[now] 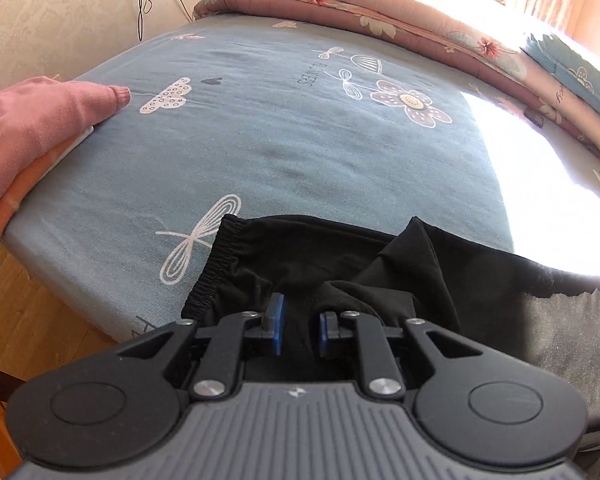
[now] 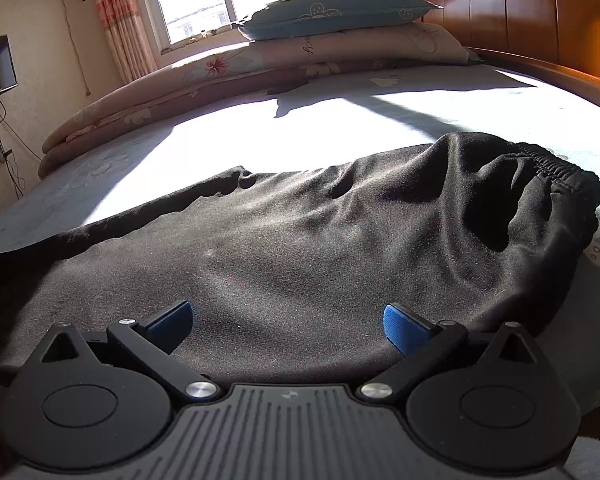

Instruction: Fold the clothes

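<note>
Black shorts [image 2: 300, 240]: lying rumpled on bed [image 1: 280, 152], fold in progress. Left hand-held gripper [image 1: 299, 328]: narrowly parted, gripping nothing. Right hand-held gripper [image 2: 288, 326]: spread wide, hovering. Next: grasping an edge at lower frame.

Printed words on the bedding

A blue bed sheet [image 1: 260, 152] is showing the word "FLOWERS" [image 1: 313, 73] in dark letters, running sideways just beside its printed flower and dragonfly motifs, toward the far edge of the bed. In the right wrist view, a pinkish pillow [image 2: 364, 46] under the blue one is carrying cursive script [image 2: 308, 45], too small to read.
</note>
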Demonstrator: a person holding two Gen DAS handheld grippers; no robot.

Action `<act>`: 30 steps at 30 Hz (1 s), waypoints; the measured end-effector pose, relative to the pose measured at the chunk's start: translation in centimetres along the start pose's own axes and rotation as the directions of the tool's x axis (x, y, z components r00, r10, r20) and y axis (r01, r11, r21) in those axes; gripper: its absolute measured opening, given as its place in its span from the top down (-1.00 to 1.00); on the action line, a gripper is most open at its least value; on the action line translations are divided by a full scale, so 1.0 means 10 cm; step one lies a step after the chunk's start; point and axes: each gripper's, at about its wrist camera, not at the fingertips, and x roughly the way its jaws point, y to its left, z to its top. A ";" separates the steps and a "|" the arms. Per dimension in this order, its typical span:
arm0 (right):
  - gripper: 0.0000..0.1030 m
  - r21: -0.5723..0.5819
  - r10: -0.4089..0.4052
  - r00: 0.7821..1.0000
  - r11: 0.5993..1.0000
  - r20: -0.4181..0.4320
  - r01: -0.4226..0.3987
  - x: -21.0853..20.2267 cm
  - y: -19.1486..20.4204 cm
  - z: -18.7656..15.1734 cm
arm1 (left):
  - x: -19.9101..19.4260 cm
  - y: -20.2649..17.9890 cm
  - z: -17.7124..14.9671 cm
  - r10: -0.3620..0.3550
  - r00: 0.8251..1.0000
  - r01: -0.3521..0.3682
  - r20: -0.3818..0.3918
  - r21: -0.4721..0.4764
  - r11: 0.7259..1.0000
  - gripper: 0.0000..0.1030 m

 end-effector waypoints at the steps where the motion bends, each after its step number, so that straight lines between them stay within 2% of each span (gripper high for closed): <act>1: -1.00 0.001 0.007 1.000 1.000 -0.002 -0.007 0.00 0.01 0.01 | 0.02 0.03 0.01 0.008 1.000 -0.009 -0.014 -0.007 1.000 0.50; 4: -1.00 -0.004 0.014 1.000 1.000 -0.002 -0.014 0.02 0.05 0.03 | 0.12 0.13 0.00 0.033 0.998 -0.035 -0.059 -0.028 0.999 0.17; 6: -1.00 -0.015 0.016 1.000 1.000 -0.004 -0.017 0.03 0.08 0.03 | 0.22 0.22 -0.04 0.033 0.996 -0.038 -0.087 -0.057 0.998 0.11; 9: -1.00 -0.037 0.021 1.000 0.999 -0.007 -0.021 0.05 0.13 0.02 | 0.37 0.42 -0.17 0.001 0.993 -0.018 -0.119 -0.148 0.989 0.03; 11: -1.00 -0.054 0.022 1.000 0.998 0.003 -0.022 0.03 0.17 0.02 | 0.44 0.55 -0.27 -0.031 0.990 0.003 -0.139 -0.200 0.980 -0.06; 12: -1.00 -0.064 0.025 1.000 0.998 0.007 -0.024 0.03 0.18 0.02 | 0.46 0.63 -0.30 -0.069 0.988 0.035 -0.135 -0.241 0.970 -0.06; 16: -1.00 -0.092 0.026 1.000 0.995 0.000 -0.026 0.04 0.22 0.01 | 0.56 0.95 -0.41 -0.223 0.970 0.163 -0.102 -0.408 0.898 -0.16; 20: -1.00 -0.071 0.025 1.000 0.997 0.006 -0.025 0.04 0.21 0.02 | 0.65 1.05 -0.49 -0.252 0.963 0.184 -0.099 -0.442 0.878 -0.17; 21: -1.00 -0.065 0.031 0.999 0.997 0.008 -0.030 0.04 0.20 0.02 | 0.67 1.08 -0.51 -0.270 0.959 0.201 -0.087 -0.462 0.864 -0.18; 25: -1.00 -0.074 0.023 1.000 0.997 -0.001 -0.023 0.07 0.24 0.02 | 0.70 1.23 -0.59 -0.357 0.934 0.278 -0.033 -0.562 0.779 -0.25; 28: -1.00 -0.092 0.008 1.000 0.996 -0.010 -0.009 0.11 0.29 0.01 | 0.71 1.33 -0.65 -0.388 0.921 0.311 0.004 -0.608 0.731 -0.27; 30: -1.00 -0.106 -0.003 1.000 0.994 -0.012 0.002 0.12 0.31 0.00 | 0.75 1.39 -0.73 -0.414 0.910 0.334 0.033 -0.651 0.681 -0.31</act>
